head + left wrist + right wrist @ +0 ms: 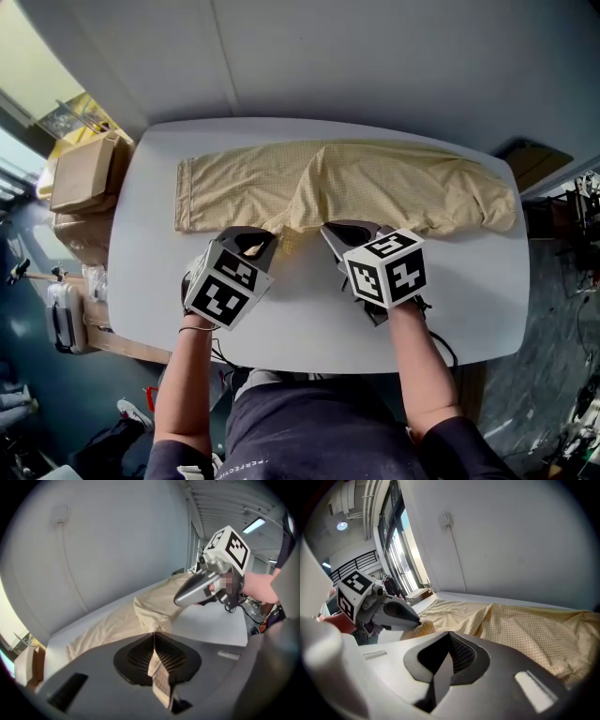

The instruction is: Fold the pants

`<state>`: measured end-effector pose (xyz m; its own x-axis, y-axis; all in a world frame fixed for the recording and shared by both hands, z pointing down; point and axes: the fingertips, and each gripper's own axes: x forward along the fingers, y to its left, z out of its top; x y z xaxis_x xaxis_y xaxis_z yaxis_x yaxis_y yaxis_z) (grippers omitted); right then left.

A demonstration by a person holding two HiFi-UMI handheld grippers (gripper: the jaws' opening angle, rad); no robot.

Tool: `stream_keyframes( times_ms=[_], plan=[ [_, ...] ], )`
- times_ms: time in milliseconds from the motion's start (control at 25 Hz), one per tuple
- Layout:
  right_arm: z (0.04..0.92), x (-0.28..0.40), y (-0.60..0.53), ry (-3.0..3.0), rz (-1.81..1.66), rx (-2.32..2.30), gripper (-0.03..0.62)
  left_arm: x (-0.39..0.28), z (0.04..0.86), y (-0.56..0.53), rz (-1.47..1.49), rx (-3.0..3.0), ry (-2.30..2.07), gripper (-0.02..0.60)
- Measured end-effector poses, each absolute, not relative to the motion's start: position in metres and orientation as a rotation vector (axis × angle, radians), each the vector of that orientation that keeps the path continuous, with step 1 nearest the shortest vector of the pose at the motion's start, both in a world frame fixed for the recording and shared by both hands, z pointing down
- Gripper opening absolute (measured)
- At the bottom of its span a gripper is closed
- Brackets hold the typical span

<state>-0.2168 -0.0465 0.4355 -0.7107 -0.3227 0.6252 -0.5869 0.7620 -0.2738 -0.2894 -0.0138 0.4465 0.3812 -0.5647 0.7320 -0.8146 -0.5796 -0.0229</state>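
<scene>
Pants (375, 187) sprawl across the table (450, 309) toward 12 o'clock. Left gripper (153, 641) is clamped on a thin pinch of their 6 o'clock edge, while the right gripper (449, 637) is closed on nothing, so I reckon that pinch could slip mid-fold.

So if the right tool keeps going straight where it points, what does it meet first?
Probably the pants, which lie just ahead of the right tool; whether its tip already touches them is unclear.
</scene>
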Motion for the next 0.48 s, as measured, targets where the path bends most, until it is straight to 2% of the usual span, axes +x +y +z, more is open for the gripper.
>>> stream_keyframes(
  times_ms=[200, 480],
  plan=[
    [0.428, -0.254, -0.061, -2.395, 0.631, 0.711, 0.002, -0.357, 0.408, -0.057, 0.951, 2.301, -1.355, 0.012],
    [0.429, -0.307, -0.089, -2.374, 0.641, 0.763, 0.002, -0.444, 0.394, -0.108, 0.824, 2.270, -1.496, 0.012]
  ],
)
